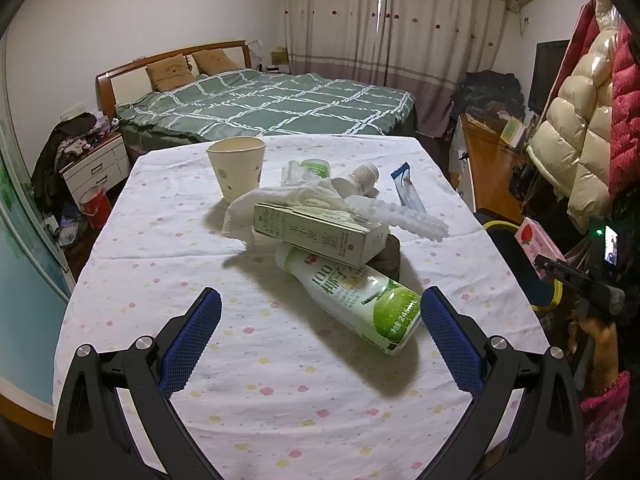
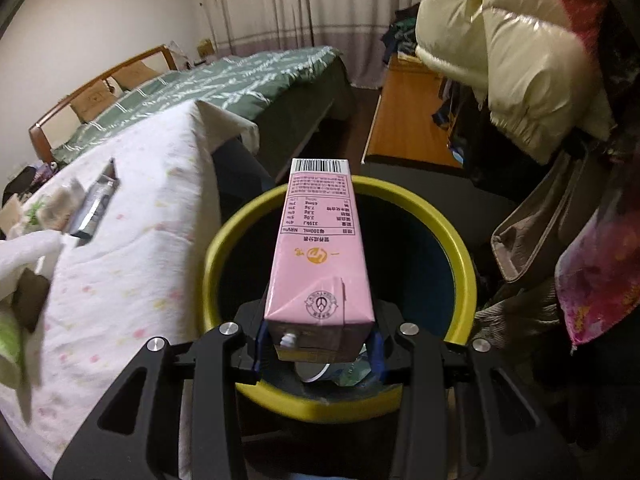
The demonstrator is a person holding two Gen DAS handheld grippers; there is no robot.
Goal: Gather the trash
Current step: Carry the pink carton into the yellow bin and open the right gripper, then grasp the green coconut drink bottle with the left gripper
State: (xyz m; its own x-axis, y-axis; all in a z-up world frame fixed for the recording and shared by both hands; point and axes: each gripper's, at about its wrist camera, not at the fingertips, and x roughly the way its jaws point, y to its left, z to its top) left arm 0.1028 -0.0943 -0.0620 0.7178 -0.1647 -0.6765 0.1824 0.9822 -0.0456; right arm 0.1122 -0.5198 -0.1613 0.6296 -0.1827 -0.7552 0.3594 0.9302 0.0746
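The right gripper (image 2: 318, 344) pinches a smooth pink carton (image 2: 318, 256) over a round yellow-rimmed bin (image 2: 460, 248). The left gripper (image 1: 320, 320) is spread above a dotted tablecloth (image 1: 160, 280), a glossy bottle (image 1: 356, 300) at one o'clock.

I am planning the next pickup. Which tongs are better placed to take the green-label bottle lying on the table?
Left. The left tongs are open and empty right at the bottle, while the right tongs hold the pink carton over the yellow-rimmed bin.
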